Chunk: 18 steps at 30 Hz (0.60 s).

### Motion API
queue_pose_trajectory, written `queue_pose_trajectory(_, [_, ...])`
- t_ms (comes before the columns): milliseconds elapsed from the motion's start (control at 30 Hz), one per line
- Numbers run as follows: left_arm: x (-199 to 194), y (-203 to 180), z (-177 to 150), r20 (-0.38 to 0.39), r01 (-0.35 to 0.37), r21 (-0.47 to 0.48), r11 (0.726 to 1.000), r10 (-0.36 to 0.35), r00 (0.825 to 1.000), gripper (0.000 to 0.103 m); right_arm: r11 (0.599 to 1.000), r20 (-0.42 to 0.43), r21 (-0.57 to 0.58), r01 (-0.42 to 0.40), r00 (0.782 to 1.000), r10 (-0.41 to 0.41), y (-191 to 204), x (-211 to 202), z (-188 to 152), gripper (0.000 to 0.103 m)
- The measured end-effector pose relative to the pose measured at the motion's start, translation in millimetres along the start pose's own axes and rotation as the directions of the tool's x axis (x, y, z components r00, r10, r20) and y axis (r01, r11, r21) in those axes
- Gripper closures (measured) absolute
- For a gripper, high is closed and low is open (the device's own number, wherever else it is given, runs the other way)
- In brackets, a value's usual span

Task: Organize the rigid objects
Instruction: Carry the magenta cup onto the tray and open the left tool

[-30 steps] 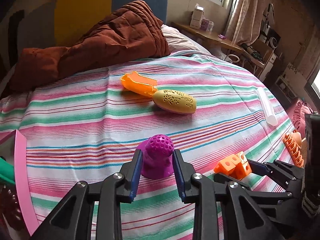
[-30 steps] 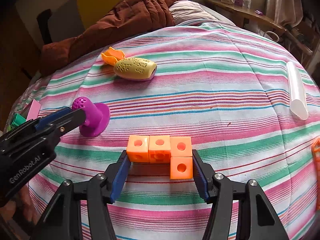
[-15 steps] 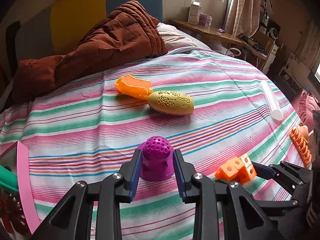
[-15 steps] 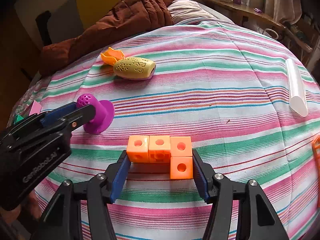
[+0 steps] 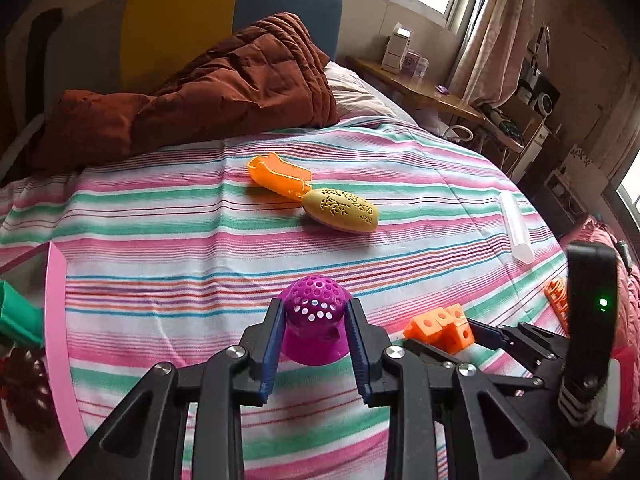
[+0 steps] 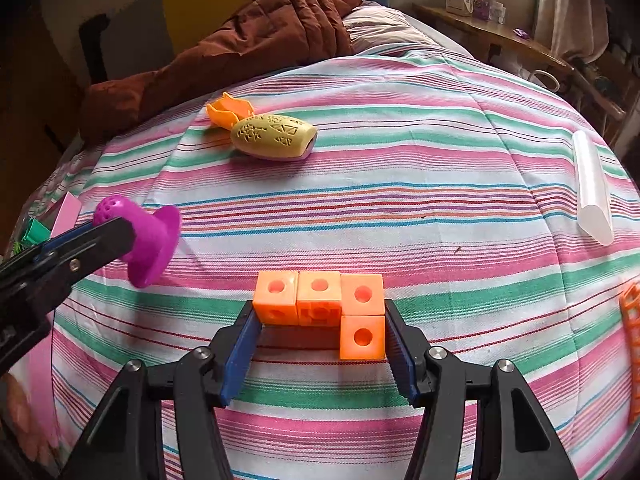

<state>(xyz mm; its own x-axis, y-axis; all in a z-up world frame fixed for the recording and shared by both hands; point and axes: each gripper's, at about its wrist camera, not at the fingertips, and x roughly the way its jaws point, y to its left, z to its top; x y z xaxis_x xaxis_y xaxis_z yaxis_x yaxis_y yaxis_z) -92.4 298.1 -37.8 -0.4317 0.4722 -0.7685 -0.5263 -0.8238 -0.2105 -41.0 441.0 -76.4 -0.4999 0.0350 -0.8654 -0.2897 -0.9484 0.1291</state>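
A purple perforated-dome piece with a flared base sits between the blue pads of my left gripper, whose jaws are closing on it. In the right wrist view the purple piece hangs tilted above the striped bedspread, casting a shadow. An L-shaped block of orange cubes rests on the bedspread. My right gripper is shut on it, a pad against each side. The left wrist view shows the orange block at lower right.
A yellow patterned oval case and an orange scoop lie mid-bed. A clear tube and an orange rack are at the right. A pink-rimmed bin stands at the left edge, a brown quilt behind.
The left gripper has raised the purple piece off the bedspread and carried it a little rightward in the right wrist view. The right gripper and orange block have not moved.
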Motion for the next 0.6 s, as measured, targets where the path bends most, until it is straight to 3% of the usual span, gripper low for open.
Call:
queue_pose_trajectory(233, [-55.6,16.8,-26.0,0.040,0.047,-0.031,0.998,-0.046,0.998,0.073,1.000,0.001,-0.012,0.011,1.000,-0.011,2.9,-0.6,-3.1,0.043])
queue_pose_trajectory(400, [-98.7,40.9,-49.8,0.089,0.044,-0.047,0.998,-0.039,0.995,0.073,0.999,0.003,-0.033,0.025,1.000,-0.025,5.4,-0.9,-5.0,0.043])
queue_pose_trajectory(600, [-132.8,90.9,-73.1,0.121,-0.039,-0.109,0.993,0.053,0.991,0.073,0.999,0.003,-0.036,0.027,1.000,-0.027,3.9,-1.7,-6.1,0.043])
